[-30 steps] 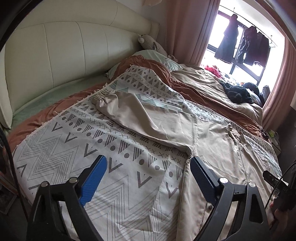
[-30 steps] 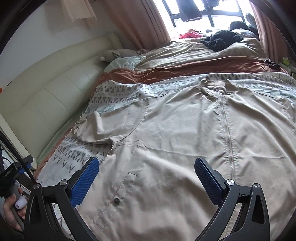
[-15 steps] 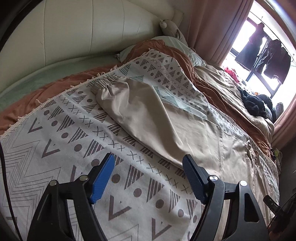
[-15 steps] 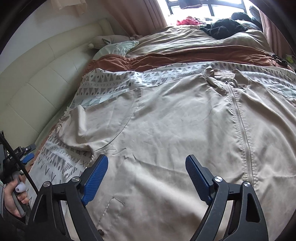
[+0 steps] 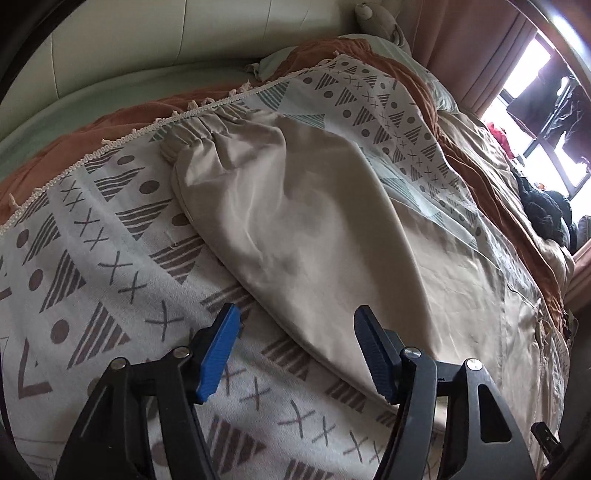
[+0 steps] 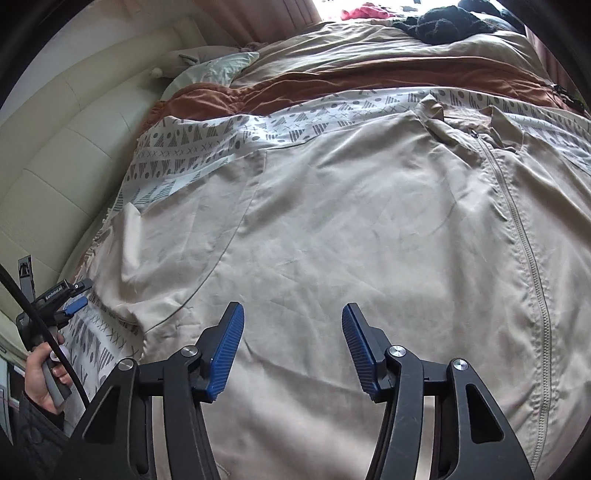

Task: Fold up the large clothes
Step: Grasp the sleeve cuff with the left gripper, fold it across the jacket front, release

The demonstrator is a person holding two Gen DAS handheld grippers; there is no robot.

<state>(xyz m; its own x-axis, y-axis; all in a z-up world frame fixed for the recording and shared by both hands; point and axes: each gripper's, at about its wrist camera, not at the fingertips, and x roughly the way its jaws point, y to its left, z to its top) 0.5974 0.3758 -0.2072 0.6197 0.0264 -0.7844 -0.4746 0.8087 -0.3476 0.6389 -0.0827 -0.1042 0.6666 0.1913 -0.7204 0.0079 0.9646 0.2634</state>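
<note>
Big beige jacket (image 6: 351,229) is spread flat across the patterned blanket (image 5: 92,258), filling most of both frames. Left gripper (image 5: 295,328) is closing over the sleeve's (image 5: 295,206) lower edge, right gripper (image 6: 291,325) closing above the jacket front, neither pinching fabric yet

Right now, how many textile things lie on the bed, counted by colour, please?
Beige: 2, the jacket and the duvet
Rust brown: 1, the blanket
White patterned: 1, the throw
Pale green: 1, the pillow
Black: 1, the clothes heap
Total: 6
</note>
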